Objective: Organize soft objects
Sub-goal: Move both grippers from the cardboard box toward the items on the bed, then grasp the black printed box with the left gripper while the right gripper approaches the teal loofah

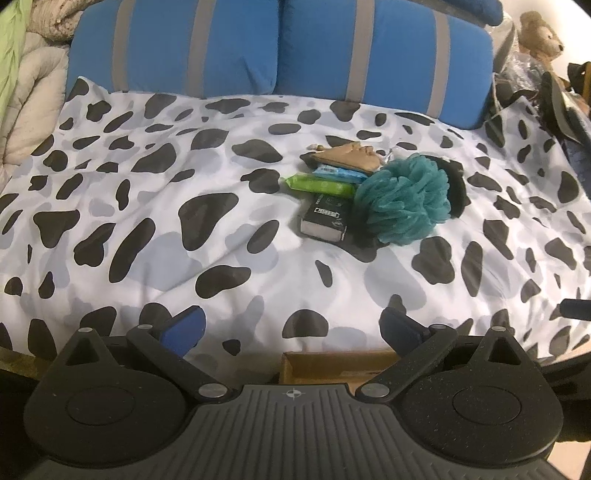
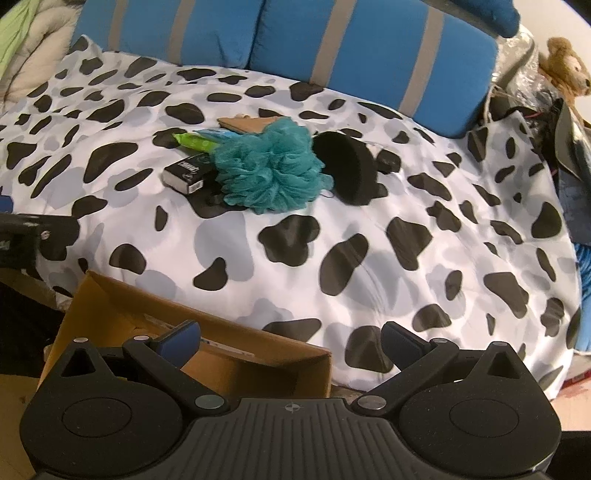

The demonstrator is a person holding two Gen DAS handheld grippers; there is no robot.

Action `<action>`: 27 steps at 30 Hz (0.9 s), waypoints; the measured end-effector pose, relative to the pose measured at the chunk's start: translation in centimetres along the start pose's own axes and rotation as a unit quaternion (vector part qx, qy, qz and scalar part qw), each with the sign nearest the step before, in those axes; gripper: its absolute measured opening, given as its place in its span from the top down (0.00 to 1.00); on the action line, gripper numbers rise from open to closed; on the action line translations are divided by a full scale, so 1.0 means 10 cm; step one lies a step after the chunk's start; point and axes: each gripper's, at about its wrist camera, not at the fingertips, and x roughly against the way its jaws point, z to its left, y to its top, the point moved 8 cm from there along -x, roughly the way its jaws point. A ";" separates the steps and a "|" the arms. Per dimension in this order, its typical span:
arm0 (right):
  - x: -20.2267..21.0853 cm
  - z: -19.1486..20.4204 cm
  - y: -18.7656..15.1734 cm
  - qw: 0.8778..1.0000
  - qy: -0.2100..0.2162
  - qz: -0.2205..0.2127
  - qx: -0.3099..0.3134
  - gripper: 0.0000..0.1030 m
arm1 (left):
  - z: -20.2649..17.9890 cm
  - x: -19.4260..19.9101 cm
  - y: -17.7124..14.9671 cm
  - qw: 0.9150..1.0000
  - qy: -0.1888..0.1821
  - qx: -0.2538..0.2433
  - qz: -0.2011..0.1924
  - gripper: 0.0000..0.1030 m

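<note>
A small heap of soft things lies on the cow-print duvet (image 1: 221,206) (image 2: 369,258). It holds a teal mesh bath pouf (image 1: 404,197) (image 2: 271,168), a black round sponge (image 1: 457,184) (image 2: 347,166), a black-wrapped block sponge (image 1: 325,218) (image 2: 186,173), a green wipes pack (image 1: 319,184) (image 2: 195,142), a blue pack (image 1: 338,172) and a tan pouch (image 1: 351,155) (image 2: 245,123). My left gripper (image 1: 291,328) is open at the bed's near edge, well short of the heap. My right gripper (image 2: 291,338) is open too, its left finger above a cardboard box (image 2: 221,354) (image 1: 332,365).
Two blue pillows with grey stripes (image 1: 280,48) (image 2: 332,48) stand at the head of the bed. A beige quilt (image 1: 33,96) is bunched at the left. A brown teddy bear (image 1: 541,35) (image 2: 565,70) and dark clutter (image 1: 554,99) sit at the right.
</note>
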 end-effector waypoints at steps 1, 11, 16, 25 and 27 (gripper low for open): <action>-0.01 0.02 0.01 1.000 0.002 0.001 0.003 0.00 | 0.00 0.00 0.01 1.000 0.000 0.000 0.000 0.00; -0.10 0.11 0.10 1.000 0.008 0.003 0.020 0.00 | -0.01 -0.10 0.12 1.000 0.004 -0.009 0.000 0.00; -0.17 0.06 0.16 1.000 0.006 0.004 0.021 0.00 | -0.02 -0.17 0.20 1.000 0.012 -0.017 0.002 0.00; -0.32 -0.22 0.33 1.000 -0.001 0.002 -0.001 0.00 | -0.02 -0.31 0.31 1.000 0.018 -0.024 0.007 0.00; -0.35 -0.29 0.37 1.000 -0.001 0.001 -0.007 0.00 | 0.00 -0.34 0.33 0.999 0.021 -0.023 0.009 0.00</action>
